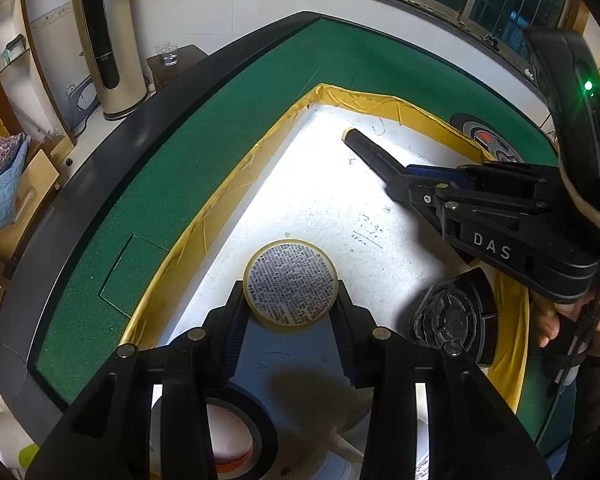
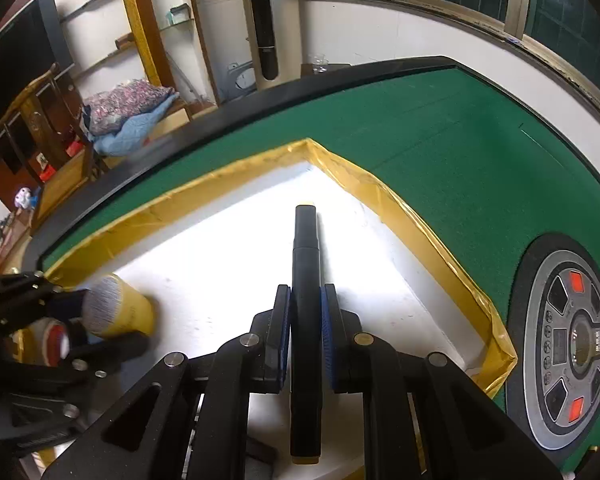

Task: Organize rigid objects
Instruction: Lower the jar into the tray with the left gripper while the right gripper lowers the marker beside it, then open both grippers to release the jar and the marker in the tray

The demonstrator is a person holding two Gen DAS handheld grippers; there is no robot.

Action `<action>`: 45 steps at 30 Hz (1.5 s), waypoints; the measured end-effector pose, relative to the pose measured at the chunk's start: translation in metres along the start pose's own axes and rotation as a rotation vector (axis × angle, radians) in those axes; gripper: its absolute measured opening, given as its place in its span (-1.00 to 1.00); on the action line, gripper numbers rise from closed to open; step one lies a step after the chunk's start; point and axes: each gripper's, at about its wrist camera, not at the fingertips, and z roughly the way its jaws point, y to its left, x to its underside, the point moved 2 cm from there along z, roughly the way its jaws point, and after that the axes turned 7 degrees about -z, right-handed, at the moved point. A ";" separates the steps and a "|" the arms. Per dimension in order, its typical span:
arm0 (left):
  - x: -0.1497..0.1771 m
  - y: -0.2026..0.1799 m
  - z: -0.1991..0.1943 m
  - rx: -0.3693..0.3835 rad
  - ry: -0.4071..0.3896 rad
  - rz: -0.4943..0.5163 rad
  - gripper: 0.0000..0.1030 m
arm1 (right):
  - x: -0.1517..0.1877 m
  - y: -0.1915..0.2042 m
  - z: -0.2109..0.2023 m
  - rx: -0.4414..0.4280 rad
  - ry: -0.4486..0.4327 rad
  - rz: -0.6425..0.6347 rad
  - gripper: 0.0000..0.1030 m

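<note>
Green table [image 1: 204, 152] carries a white tray [image 1: 332, 200] with yellow taped rim. Left gripper [image 1: 290, 308] clamped on a yellow jar [image 1: 291, 283], printed end facing camera, held over tray's near part. Right gripper [image 2: 306, 320] pinched shut on a black marker [image 2: 306, 280], pointing toward tray's far corner. Black tape roll [image 1: 236, 432] beneath left gripper.

Both black claws [image 1: 292, 312] [image 2: 306, 340] carry silver screws and ribbed blue pads (one lettered "DAS").
</note>
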 end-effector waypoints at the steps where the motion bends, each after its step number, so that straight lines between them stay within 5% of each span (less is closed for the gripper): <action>1: -0.001 0.000 0.000 -0.001 0.000 -0.002 -0.26 | 0.002 -0.002 0.001 0.004 0.001 0.004 -0.75; 18: 0.001 0.001 0.000 -0.015 -0.015 -0.012 -0.25 | 0.003 -0.009 -0.002 0.009 -0.011 0.039 -0.73; 20: 0.002 0.001 -0.001 -0.017 -0.016 -0.011 -0.23 | 0.003 -0.010 -0.002 0.014 -0.008 0.056 -0.55; 22: 0.004 0.001 -0.002 -0.014 -0.019 -0.014 0.02 | 0.003 -0.011 -0.005 0.012 -0.024 0.073 -0.24; 24: 0.005 0.002 -0.006 -0.017 -0.040 -0.018 0.22 | 0.003 -0.010 -0.010 0.012 -0.039 0.078 -0.23; 45: 0.023 -0.007 -0.034 -0.020 -0.108 0.000 0.22 | 0.045 0.016 -0.087 -0.048 -0.234 0.121 0.35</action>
